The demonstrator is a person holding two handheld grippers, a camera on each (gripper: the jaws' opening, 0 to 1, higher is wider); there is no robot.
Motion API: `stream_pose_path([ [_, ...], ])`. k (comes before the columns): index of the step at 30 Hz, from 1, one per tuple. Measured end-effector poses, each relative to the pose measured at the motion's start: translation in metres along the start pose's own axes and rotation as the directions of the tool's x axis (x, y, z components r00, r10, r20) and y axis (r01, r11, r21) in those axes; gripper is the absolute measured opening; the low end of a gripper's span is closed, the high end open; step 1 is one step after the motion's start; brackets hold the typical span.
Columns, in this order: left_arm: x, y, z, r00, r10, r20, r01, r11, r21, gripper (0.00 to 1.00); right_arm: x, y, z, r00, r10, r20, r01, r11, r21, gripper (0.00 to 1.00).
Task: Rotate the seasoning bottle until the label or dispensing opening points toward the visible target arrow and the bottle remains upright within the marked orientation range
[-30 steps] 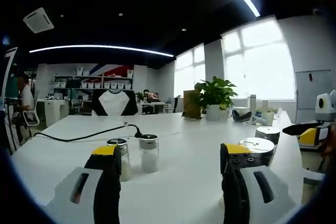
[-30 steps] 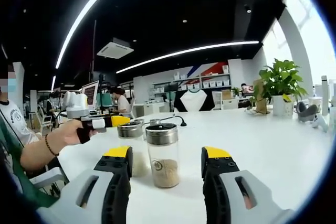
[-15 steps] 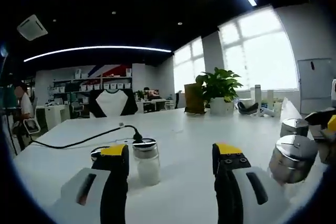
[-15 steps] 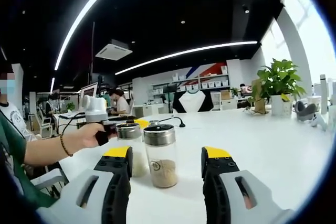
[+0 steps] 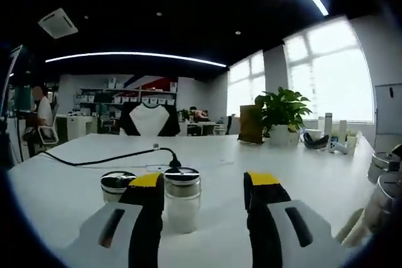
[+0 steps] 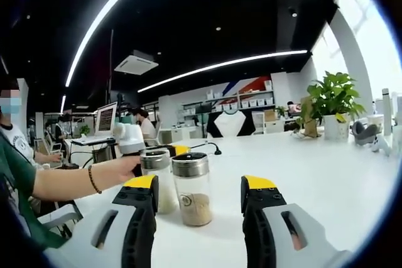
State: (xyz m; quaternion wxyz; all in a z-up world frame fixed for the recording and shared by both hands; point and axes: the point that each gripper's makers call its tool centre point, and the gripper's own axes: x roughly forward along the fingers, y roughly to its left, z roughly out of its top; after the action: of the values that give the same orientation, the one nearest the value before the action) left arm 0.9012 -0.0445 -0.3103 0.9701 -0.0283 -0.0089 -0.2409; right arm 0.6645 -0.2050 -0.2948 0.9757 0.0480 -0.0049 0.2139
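Step in hand: closing in on a seasoning bottle to turn it; no target arrow or marked range can be made out on the bench [image 6: 326, 174].
Right tongs [image 6: 200, 191]: jaws apart, empty, level and low over the bench.
Bottle with tan powder [image 6: 192, 187]: upright between the right jaws, nearer the left jaw, apparently touching neither; a small round label faces the camera.
Second bottle [image 6: 157, 180]: just behind the right tongs' left jaw, close beside the tan one.
Left tongs [image 5: 204, 194]: jaws apart, empty, held level.
Bottle with white grains [image 5: 182, 199]: upright just inside the left tongs' left jaw; whether it touches cannot be told.
Low shaker [image 5: 117, 185]: beyond that jaw's outer side.
Hand [image 6: 129, 167]: in the right gripper view it comes in from the left, forearm about level.
Doing it well: centre the bottle between the jaws, close gently on the glass, twist about the vertical axis, keep the base flat and clear of its neighbour.
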Motion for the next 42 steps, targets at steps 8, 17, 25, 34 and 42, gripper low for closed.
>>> stream_pose_path([
  [8, 0.014, 0.008, -0.003, 0.998, 0.053, -0.014, -0.053, 0.998, 0.022, 0.53, -0.003, -0.001, 0.003, 1.000, -0.002, 0.013, 0.002, 1.000, 0.006, 0.53],
  [17, 0.026, 0.018, -0.016, 0.994, 0.103, -0.043, -0.102, 0.995, 0.020, 0.46, -0.004, 0.006, 0.006, 1.000, 0.018, 0.022, -0.018, 1.000, 0.010, 0.53],
  [25, 0.030, 0.025, -0.027, 0.990, 0.122, -0.076, -0.122, 0.993, 0.009, 0.43, -0.004, 0.009, 0.008, 0.999, 0.026, 0.028, -0.026, 1.000, 0.011, 0.53],
  [34, 0.037, 0.028, -0.028, 0.991, 0.119, -0.058, -0.116, 0.992, 0.040, 0.39, -0.003, 0.009, 0.005, 1.000, 0.028, 0.013, -0.028, 1.000, 0.013, 0.53],
  [42, 0.039, 0.029, -0.030, 0.988, 0.138, -0.065, -0.133, 0.989, 0.071, 0.36, -0.004, 0.009, 0.006, 1.000, 0.026, 0.013, -0.026, 1.000, 0.010, 0.52],
])
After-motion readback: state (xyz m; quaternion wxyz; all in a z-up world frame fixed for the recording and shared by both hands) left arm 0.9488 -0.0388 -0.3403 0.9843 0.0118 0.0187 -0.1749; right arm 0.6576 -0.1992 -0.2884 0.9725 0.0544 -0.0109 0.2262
